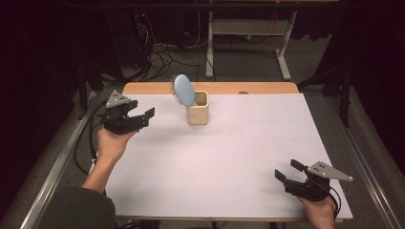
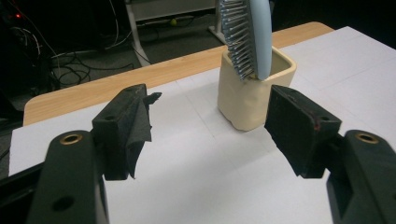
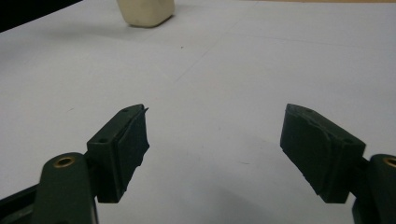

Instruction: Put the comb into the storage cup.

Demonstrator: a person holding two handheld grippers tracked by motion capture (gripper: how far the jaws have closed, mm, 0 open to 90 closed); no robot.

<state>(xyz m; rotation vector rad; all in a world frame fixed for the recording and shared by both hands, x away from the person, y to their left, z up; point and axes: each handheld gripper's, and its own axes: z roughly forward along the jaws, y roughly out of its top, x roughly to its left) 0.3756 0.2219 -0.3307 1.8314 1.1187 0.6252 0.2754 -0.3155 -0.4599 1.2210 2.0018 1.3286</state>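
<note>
The white surface (image 1: 229, 157) carries a cream cup (image 1: 197, 108) toward its far edge, left of centre. A pale blue hairbrush (image 1: 184, 89) stands in the cup, head up, leaning left, its metal bristles facing left. The left gripper (image 1: 147, 117) is held above the surface just left of the cup, fingers (image 2: 126, 126) spread apart with nothing between them. The right gripper (image 1: 288, 170) rests at the near right corner, well apart from the cup, fingers (image 3: 123, 144) spread wide and empty.
</note>
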